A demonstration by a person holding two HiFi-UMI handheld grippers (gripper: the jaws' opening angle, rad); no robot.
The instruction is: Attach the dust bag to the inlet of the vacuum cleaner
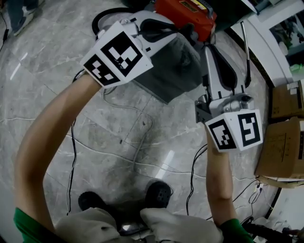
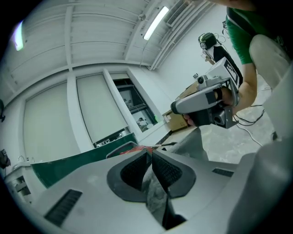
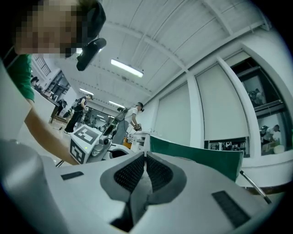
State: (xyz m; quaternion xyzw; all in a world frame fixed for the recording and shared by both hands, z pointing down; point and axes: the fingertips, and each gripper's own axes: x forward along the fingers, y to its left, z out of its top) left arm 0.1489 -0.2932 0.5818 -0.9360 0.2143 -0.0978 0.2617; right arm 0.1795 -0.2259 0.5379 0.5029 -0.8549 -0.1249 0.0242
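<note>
In the head view a grey dust bag (image 1: pixel 173 66) hangs in the air between my two grippers, above the marble floor. My left gripper (image 1: pixel 187 32) is shut on the bag's upper left part, and in the left gripper view grey fabric (image 2: pixel 155 194) is pinched between its pads. The right gripper (image 1: pixel 211 47) points upward at the bag's right edge. Its own view shows it (image 3: pixel 145 157) shut on a fold of the bag (image 3: pixel 139 192). Just beyond the bag stands the red vacuum cleaner (image 1: pixel 187 12). Its inlet is hidden.
A black hose (image 1: pixel 102 16) curls left of the vacuum cleaner. Thin cables (image 1: pixel 137 142) trail over the floor below the bag. Cardboard boxes (image 1: pixel 280 147) stand at the right, and a metal rod (image 1: pixel 247 52) leans near the right gripper. The person's shoes (image 1: pixel 159 192) are at the bottom.
</note>
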